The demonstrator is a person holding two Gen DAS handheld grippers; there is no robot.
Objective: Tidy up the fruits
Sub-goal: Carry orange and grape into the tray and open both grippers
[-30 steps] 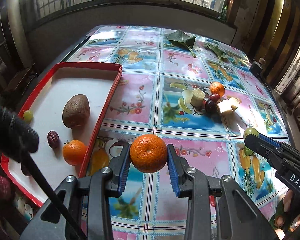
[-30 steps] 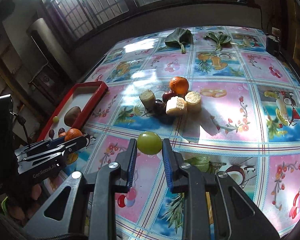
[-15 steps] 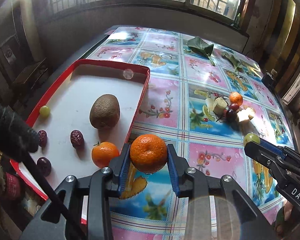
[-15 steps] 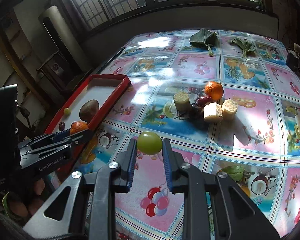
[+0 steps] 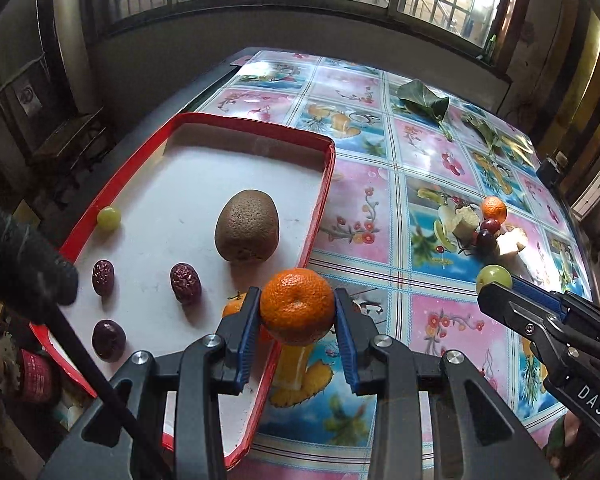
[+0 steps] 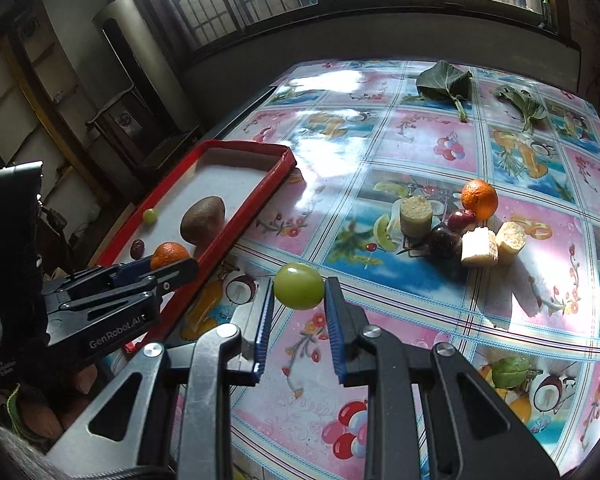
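My left gripper (image 5: 297,312) is shut on an orange mandarin (image 5: 297,305), held in the air over the right rim of the red tray (image 5: 320,208). The tray holds a brown kiwi (image 5: 247,225), a green grape (image 5: 108,218), three dark red dates (image 5: 185,283) and a second mandarin (image 5: 233,307), mostly hidden behind my left finger. My right gripper (image 6: 298,300) is shut on a green grape (image 6: 299,291) above the tablecloth, to the right of the tray (image 6: 236,224). The left gripper (image 6: 168,268) shows in the right wrist view with its mandarin (image 6: 169,254).
On the fruit-print tablecloth lie a mandarin (image 6: 479,198), dark cherries (image 6: 444,241) and pale cut chunks (image 6: 480,246) in a cluster. Two green leaves (image 6: 446,82) lie at the far edge. A dark box (image 5: 550,170) sits at the right edge. A black rod (image 5: 84,360) crosses the left foreground.
Both grippers have moved left toward the tray with their fruit still held. The mandarin now hangs over the tray's right rim; the grape has come closer to the tray.
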